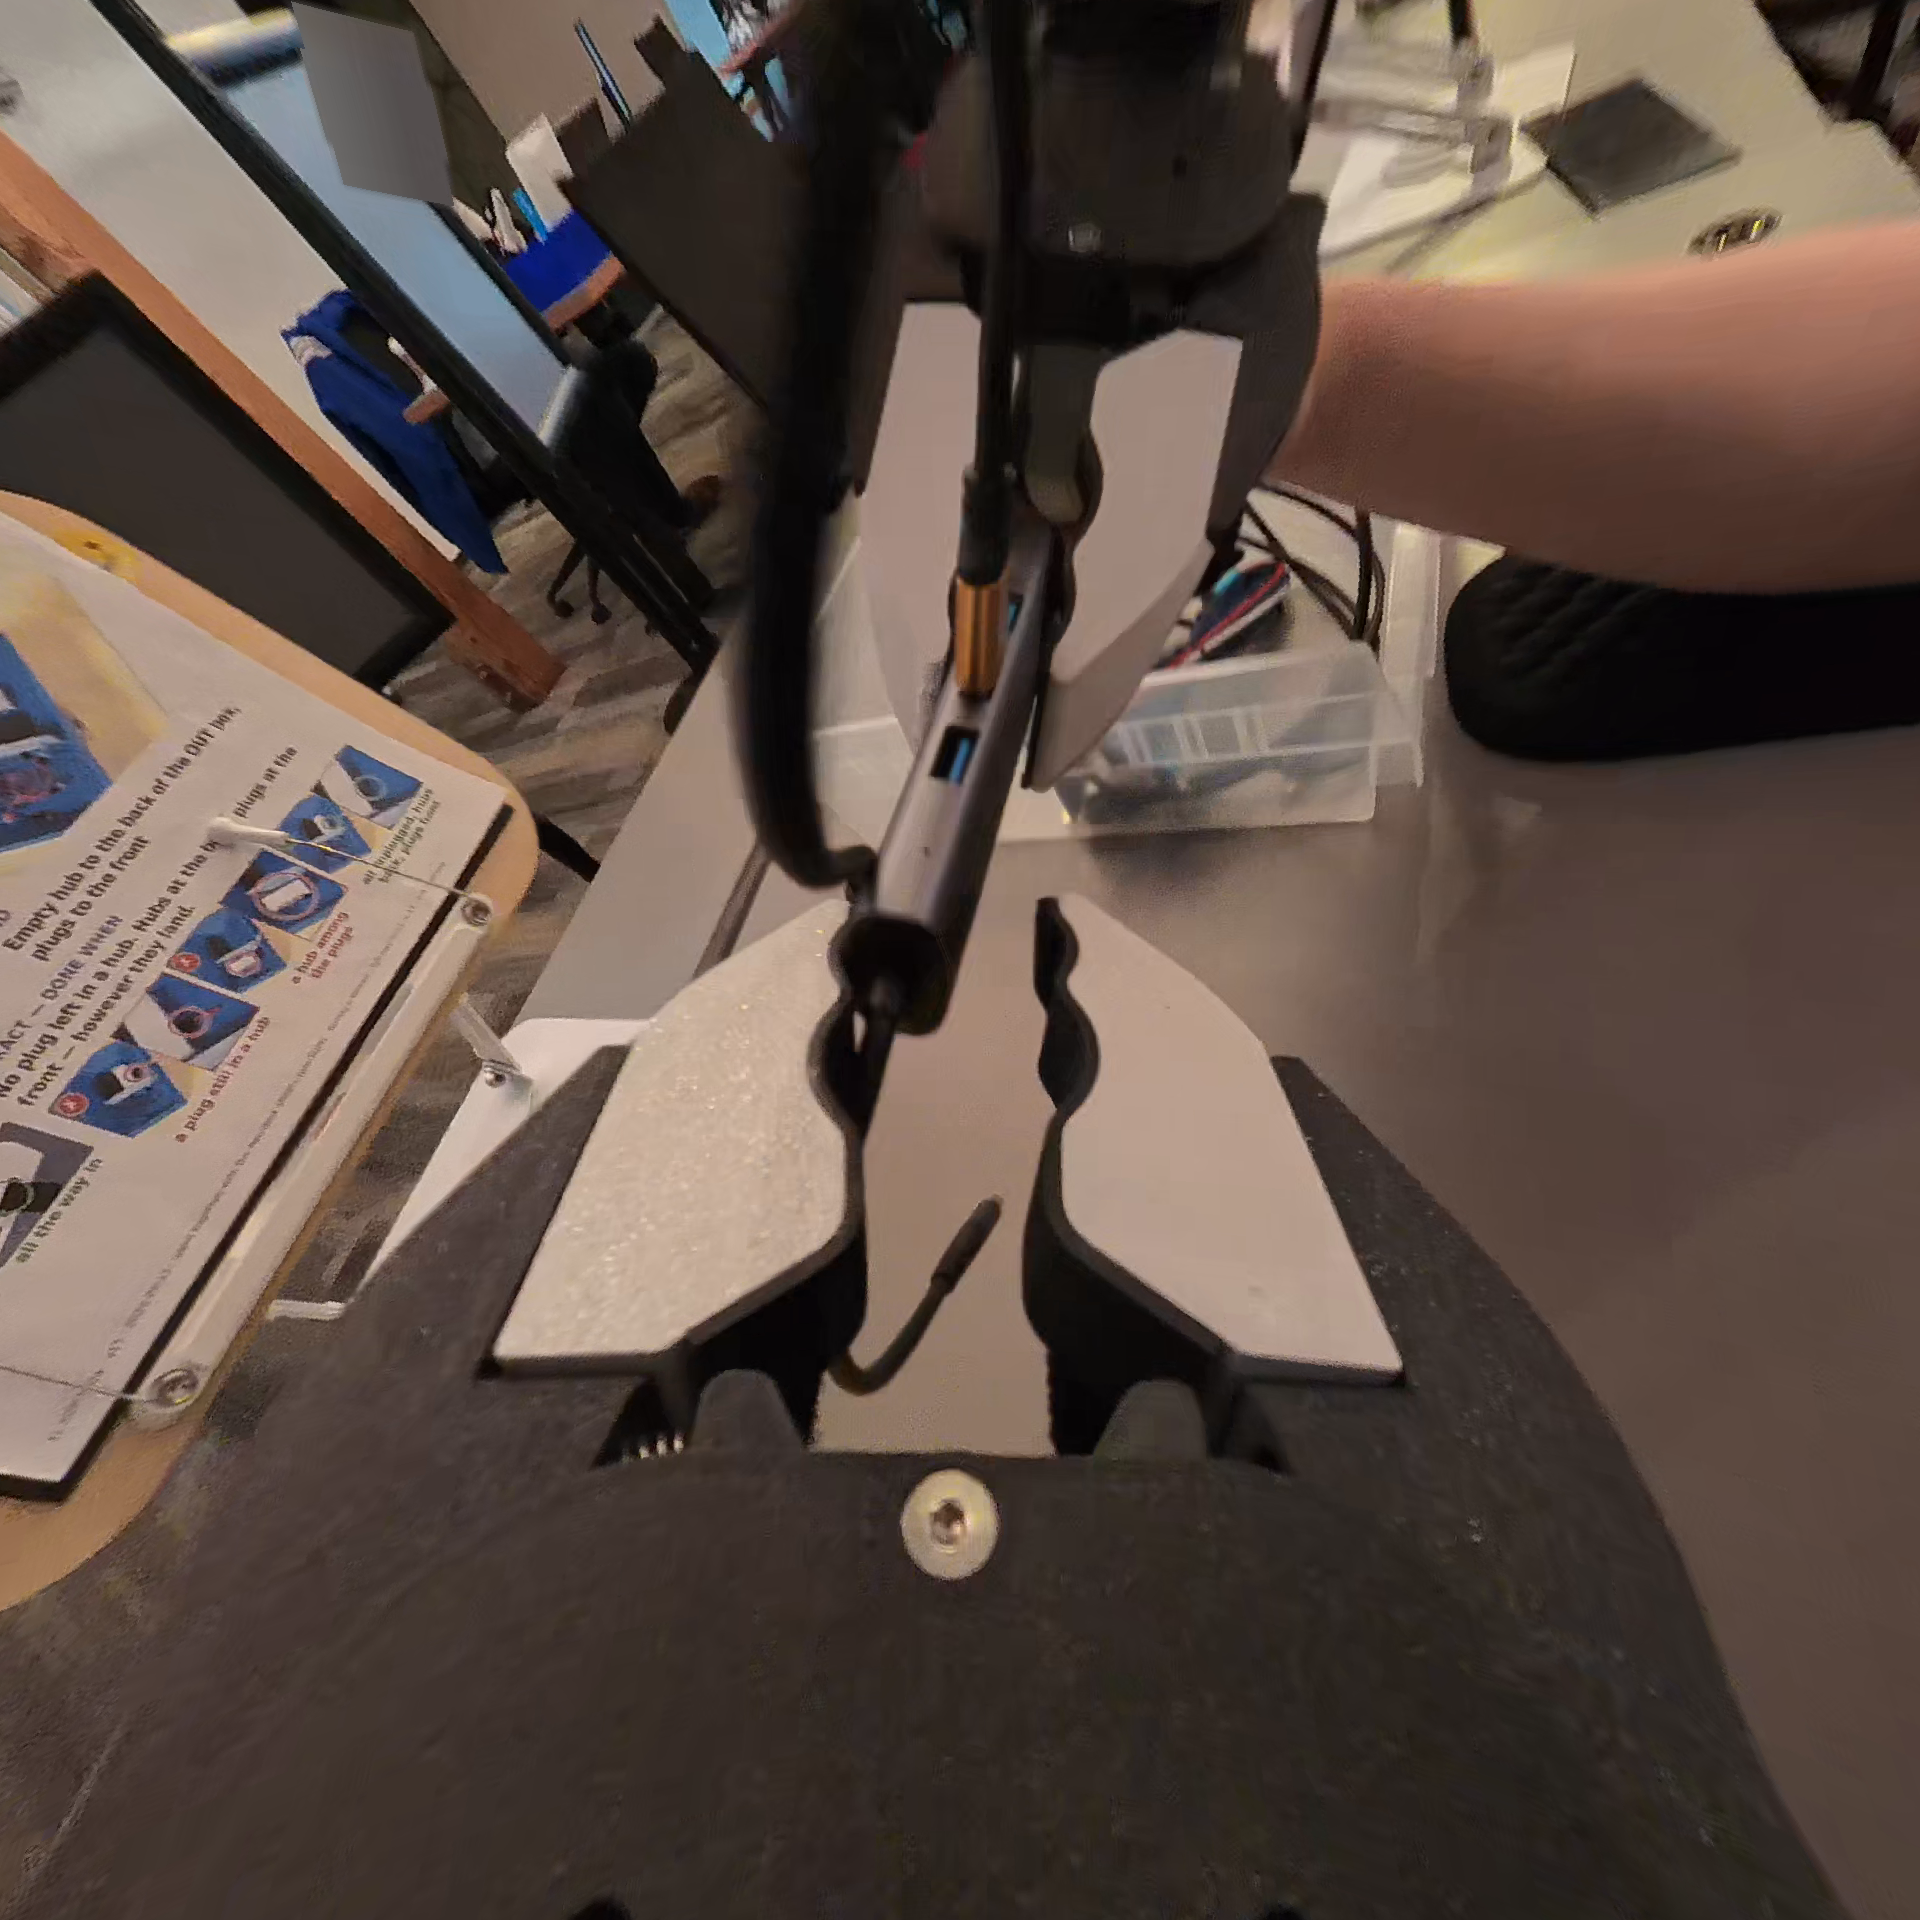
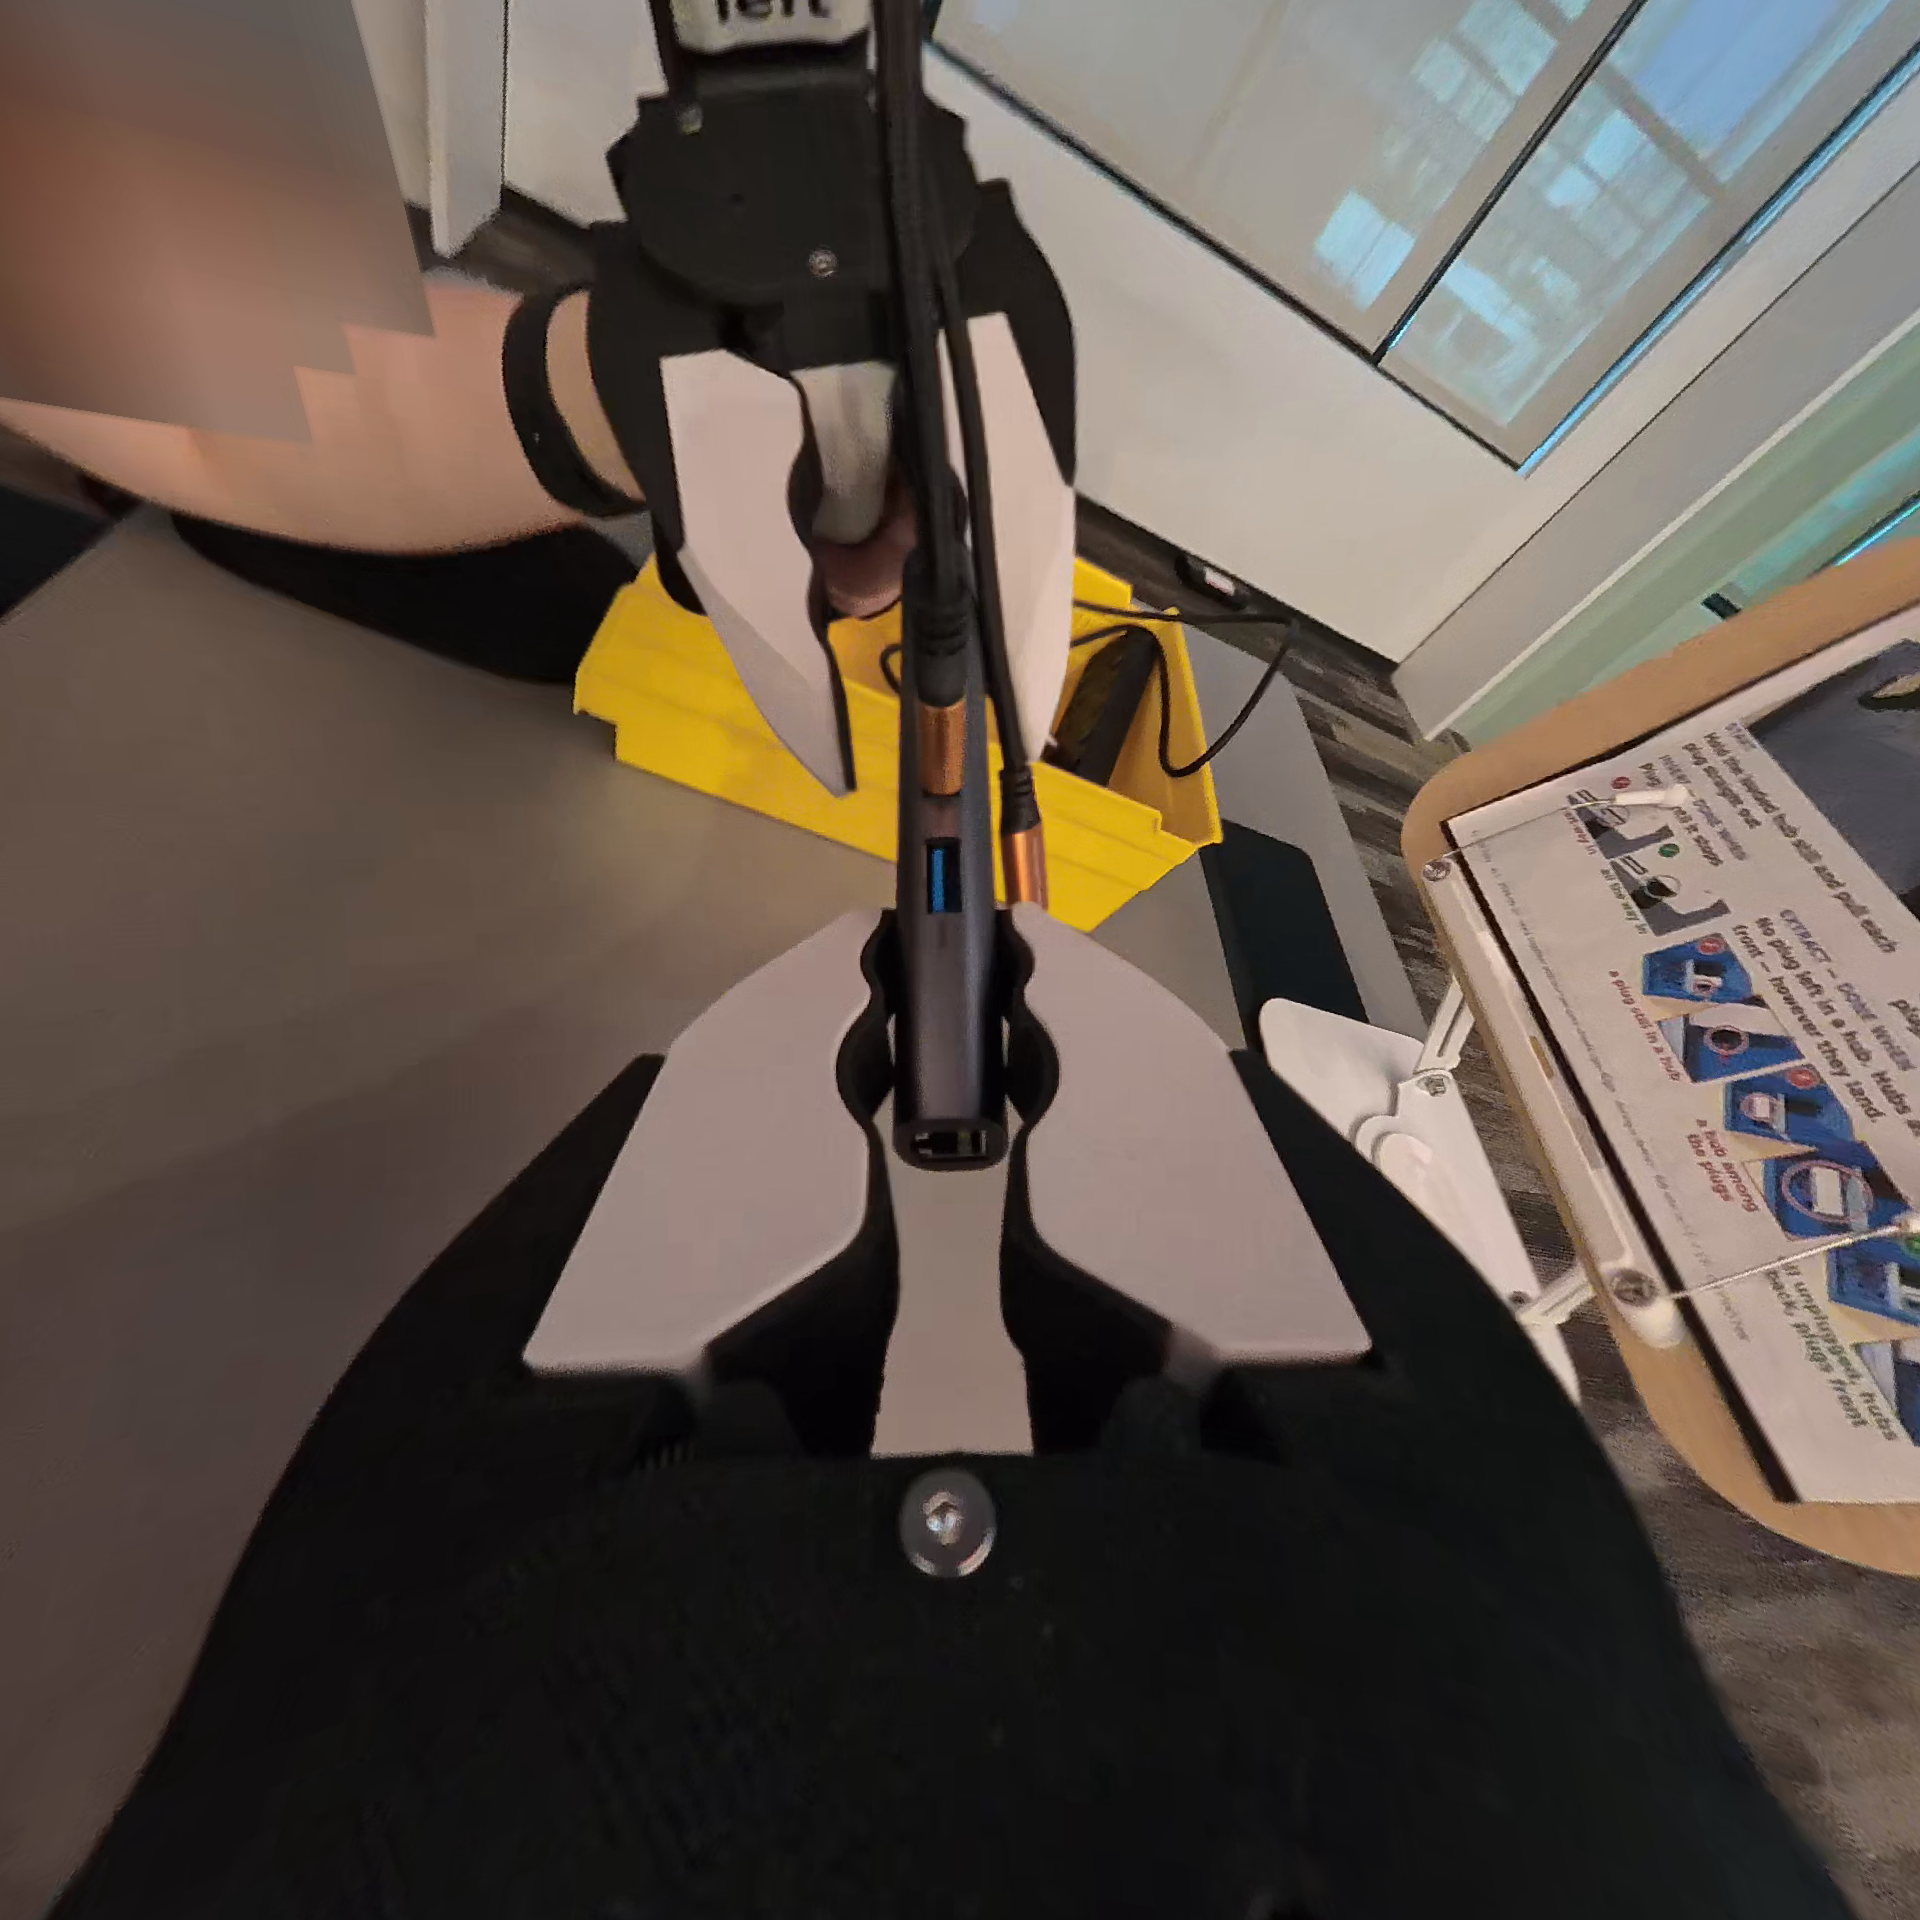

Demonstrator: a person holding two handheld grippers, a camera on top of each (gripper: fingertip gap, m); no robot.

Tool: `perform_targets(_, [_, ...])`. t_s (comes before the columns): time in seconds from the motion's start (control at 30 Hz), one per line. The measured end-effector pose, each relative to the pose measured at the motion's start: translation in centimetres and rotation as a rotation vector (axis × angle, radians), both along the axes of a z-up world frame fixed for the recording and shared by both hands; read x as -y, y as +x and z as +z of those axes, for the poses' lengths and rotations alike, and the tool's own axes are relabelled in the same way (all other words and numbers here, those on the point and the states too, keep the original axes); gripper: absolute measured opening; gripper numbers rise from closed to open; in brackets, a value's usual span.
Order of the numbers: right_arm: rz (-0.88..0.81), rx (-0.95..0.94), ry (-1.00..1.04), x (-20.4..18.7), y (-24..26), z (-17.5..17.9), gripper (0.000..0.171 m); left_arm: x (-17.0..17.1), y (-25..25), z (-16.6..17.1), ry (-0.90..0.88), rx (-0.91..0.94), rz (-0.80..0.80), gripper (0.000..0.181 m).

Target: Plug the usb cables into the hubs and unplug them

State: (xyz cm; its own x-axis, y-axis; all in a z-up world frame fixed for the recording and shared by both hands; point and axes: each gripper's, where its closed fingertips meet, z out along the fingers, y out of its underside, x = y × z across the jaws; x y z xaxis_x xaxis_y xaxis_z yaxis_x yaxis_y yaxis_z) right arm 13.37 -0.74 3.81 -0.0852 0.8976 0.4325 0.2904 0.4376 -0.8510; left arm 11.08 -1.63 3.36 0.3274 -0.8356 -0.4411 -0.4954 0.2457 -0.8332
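A dark grey USB hub (image 2: 948, 1049) is held in the air between both grippers. My right gripper (image 2: 945, 920) is shut on the end with the wide port. A black cable's gold-collared plug (image 2: 940, 750) sits in a hub port, beside an empty blue port (image 2: 943, 878). A second gold-collared plug (image 2: 1023, 862) hangs loose beside the hub. My left gripper (image 1: 945, 935) is open, with the hub's (image 1: 961, 790) cable end between its fingertips. The plugged-in plug (image 1: 977, 644) and the right gripper (image 1: 1023, 707) show beyond. The left gripper (image 2: 940, 769) shows open from the right wrist view.
A grey table (image 1: 1507, 1039) lies below. A yellow bin (image 2: 717, 727) with cables stands behind the left gripper. A clear plastic box (image 1: 1247, 748) sits behind the right one. A wooden board with an instruction sheet (image 1: 208, 987) stands off the table edge. A forearm (image 1: 1610, 416) reaches in. Less than 4 cm separates the two grippers' tips.
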Motion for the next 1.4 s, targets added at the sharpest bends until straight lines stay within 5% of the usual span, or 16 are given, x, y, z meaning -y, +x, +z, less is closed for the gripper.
perform_targets(0.2, [0.005, -0.087, -0.242, -1.2, 0.7, 1.1, 0.017, -0.7, -2.2, 4.1, 0.032, 0.208, 0.053, 0.038])
perform_targets(0.4, [-0.066, 0.003, -0.376, -2.5, 0.7, -0.7, 0.017, 1.0, -2.3, 5.0, 0.077, 0.173, -0.009, 0.029])
perform_targets(0.8, [-0.134, 0.233, -0.190, -1.6, -0.9, -4.2, 0.017, -1.0, -1.1, -1.7, 0.085, -0.160, 0.066, 0.035])
perform_targets(1.4, [-0.139, 0.319, 0.001, -1.0, -1.1, -5.1, 0.017, -2.7, -1.2, -5.8, 0.141, -0.372, 0.111, 0.021])
